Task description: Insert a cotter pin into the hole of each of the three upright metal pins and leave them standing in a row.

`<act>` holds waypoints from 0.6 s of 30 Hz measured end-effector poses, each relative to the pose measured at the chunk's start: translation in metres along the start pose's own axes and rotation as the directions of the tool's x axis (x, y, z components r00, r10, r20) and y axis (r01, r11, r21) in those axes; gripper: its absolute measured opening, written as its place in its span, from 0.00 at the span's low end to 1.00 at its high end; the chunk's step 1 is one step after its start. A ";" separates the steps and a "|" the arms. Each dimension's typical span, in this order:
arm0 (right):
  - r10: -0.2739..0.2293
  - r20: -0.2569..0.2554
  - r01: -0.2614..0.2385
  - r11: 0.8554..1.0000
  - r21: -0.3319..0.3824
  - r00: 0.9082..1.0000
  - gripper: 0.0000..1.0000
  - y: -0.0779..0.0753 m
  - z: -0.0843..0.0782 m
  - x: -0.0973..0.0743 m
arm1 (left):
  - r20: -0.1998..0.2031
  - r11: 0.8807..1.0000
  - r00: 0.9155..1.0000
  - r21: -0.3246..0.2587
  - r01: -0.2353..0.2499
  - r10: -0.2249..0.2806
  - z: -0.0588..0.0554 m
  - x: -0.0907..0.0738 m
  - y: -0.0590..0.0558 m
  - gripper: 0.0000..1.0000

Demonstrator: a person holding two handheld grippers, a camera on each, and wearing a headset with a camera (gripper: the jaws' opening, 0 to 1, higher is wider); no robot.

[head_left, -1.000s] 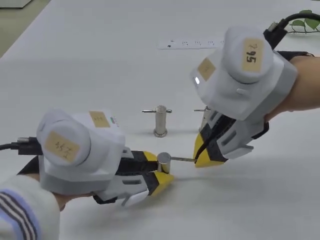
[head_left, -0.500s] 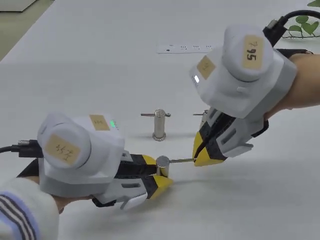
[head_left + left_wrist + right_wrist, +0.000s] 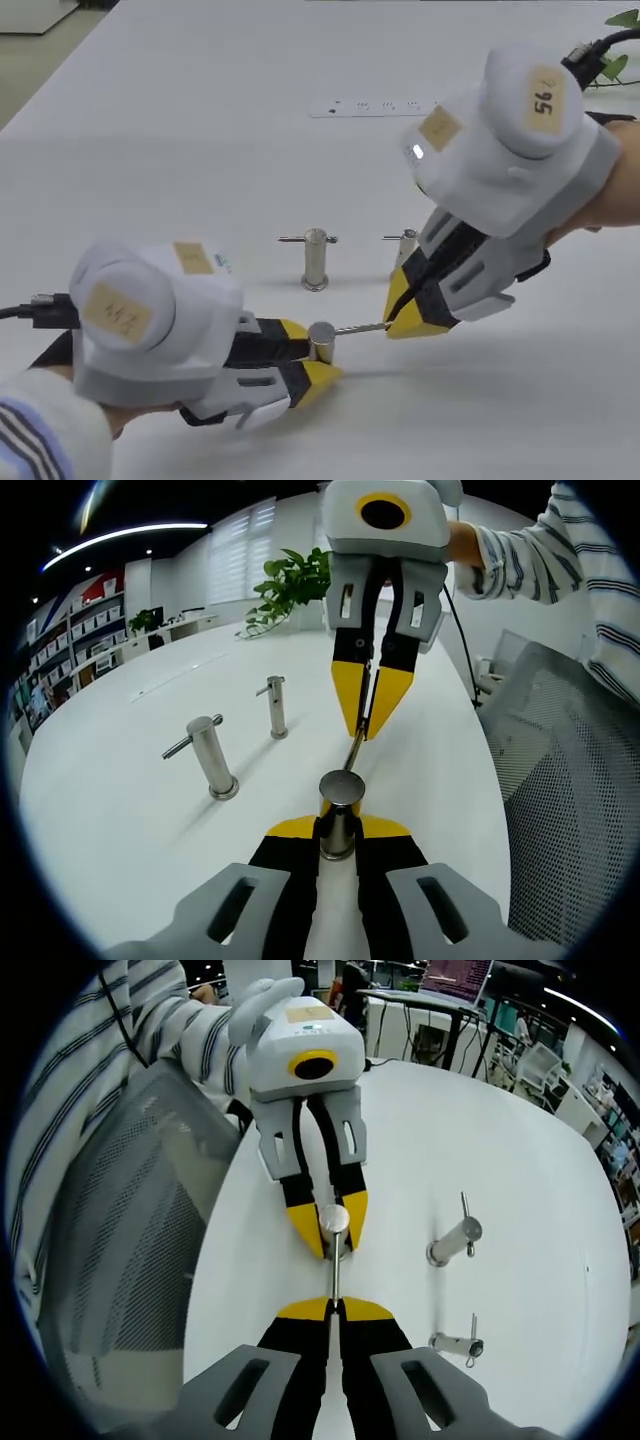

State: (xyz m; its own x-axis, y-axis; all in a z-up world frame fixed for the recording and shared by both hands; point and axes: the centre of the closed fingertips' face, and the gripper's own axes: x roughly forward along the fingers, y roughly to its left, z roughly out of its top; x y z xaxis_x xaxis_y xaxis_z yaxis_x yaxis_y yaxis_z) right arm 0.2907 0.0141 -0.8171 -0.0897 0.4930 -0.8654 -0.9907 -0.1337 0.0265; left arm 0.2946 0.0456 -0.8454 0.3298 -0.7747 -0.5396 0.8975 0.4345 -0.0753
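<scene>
Near metal pin [image 3: 340, 810] stands upright on the bench [image 3: 180, 150], front centre in the head view, clamped low on its shaft by the left gripper [image 3: 315, 362], whose jaws are closed on it from both sides. The pin's round head shows above the yellow jaw tips.

Cotter pin [image 3: 335, 1272] lies roughly level, pinched at one end between the closed tips of the right gripper [image 3: 400, 322]. Its free end meets the side of the near pin just under the head. Cannot tell whether the tip is inside the hole or only touching the side. The two grippers face each other across the pin, left low on the bench, right angled down from above.

Middle metal pin [image 3: 315, 260] stands upright behind the near one, well apart from it, with a cotter pin through its head [image 3: 297, 239], sticking out sideways. Far metal pin [image 3: 407, 244] stands upright just beside the right gripper's body and is partly hidden by it in the head view. It also has a cotter pin through its head [image 3: 393, 237]. Neither gripper touches these two.

White power strip [image 3: 385, 105] lies at the far side of the bench. Green plant [image 3: 295, 585] is at the bench's far edge. A mesh chair [image 3: 130, 1220] is beside the bench. A striped sleeve [image 3: 560, 550] shows behind the right gripper.
</scene>
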 end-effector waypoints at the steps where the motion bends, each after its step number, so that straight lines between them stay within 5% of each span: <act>1: -0.002 0.009 0.002 1.000 -0.001 1.000 0.03 0.000 0.000 0.000 | 0.001 1.000 1.000 0.000 0.000 0.000 0.000 0.000 0.000 0.11; 18: 0.001 0.072 -0.006 0.998 0.068 0.997 0.03 0.000 0.001 0.003 | 0.010 1.000 1.000 0.023 0.002 -0.002 -0.001 0.000 0.000 0.11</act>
State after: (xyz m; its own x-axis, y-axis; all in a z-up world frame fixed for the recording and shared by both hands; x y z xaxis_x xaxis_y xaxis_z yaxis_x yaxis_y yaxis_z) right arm 0.2906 0.0165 -0.8193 -0.0975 0.5535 -0.8271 -0.9948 -0.0778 0.0652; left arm 0.2941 0.0456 -0.8462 0.3308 -0.7801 -0.5310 0.9048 0.4221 -0.0566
